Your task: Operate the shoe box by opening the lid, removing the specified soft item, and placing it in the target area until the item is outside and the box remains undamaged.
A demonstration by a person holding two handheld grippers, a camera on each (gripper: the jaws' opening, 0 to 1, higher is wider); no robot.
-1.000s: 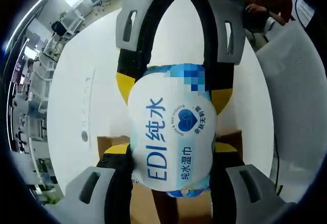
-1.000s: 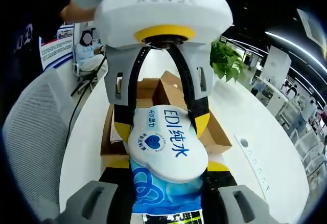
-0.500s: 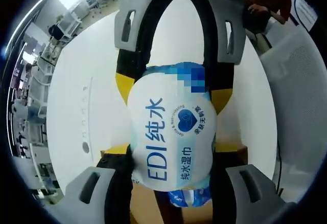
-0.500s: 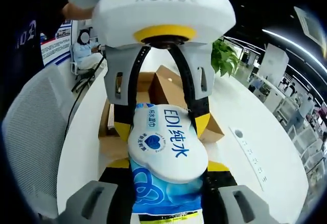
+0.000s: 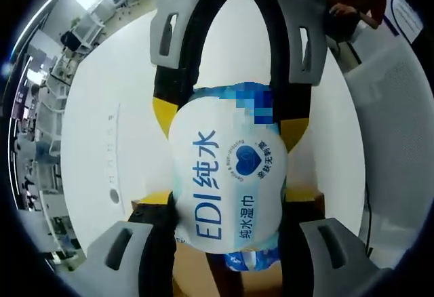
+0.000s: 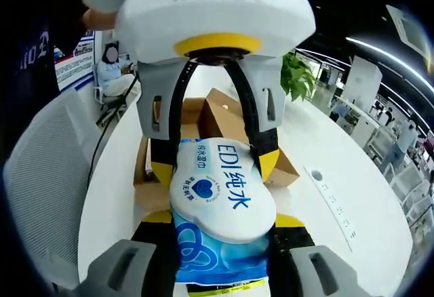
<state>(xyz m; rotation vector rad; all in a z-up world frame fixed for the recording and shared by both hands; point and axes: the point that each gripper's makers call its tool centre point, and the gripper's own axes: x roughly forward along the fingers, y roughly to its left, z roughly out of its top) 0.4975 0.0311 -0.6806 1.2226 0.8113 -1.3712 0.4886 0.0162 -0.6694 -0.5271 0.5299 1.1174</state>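
Note:
A white and blue wet-wipes pack (image 5: 227, 175) hangs above the white table (image 5: 102, 100), held from both ends. My left gripper (image 5: 227, 205) is shut on its near end in the left gripper view, and the right gripper (image 5: 230, 117) reaches down from the top onto the far end. Seen from the right gripper view, the same pack (image 6: 220, 188) sits in my right gripper (image 6: 224, 219), with the left gripper (image 6: 215, 165) clamped on it from above. The open brown shoe box (image 6: 217, 114) lies on the table behind the pack, and a corner of the box (image 5: 193, 273) shows below it.
A grey mesh chair (image 6: 41, 168) stands beside the table, and the chair (image 5: 400, 107) is on the right in the left gripper view. A socket strip (image 6: 332, 199) is set into the tabletop. A potted plant (image 6: 298, 76) and a seated person (image 6: 112, 73) are farther back.
Both views have shifted slightly with the hands. The pack stays clamped between the two grippers in the same pose.

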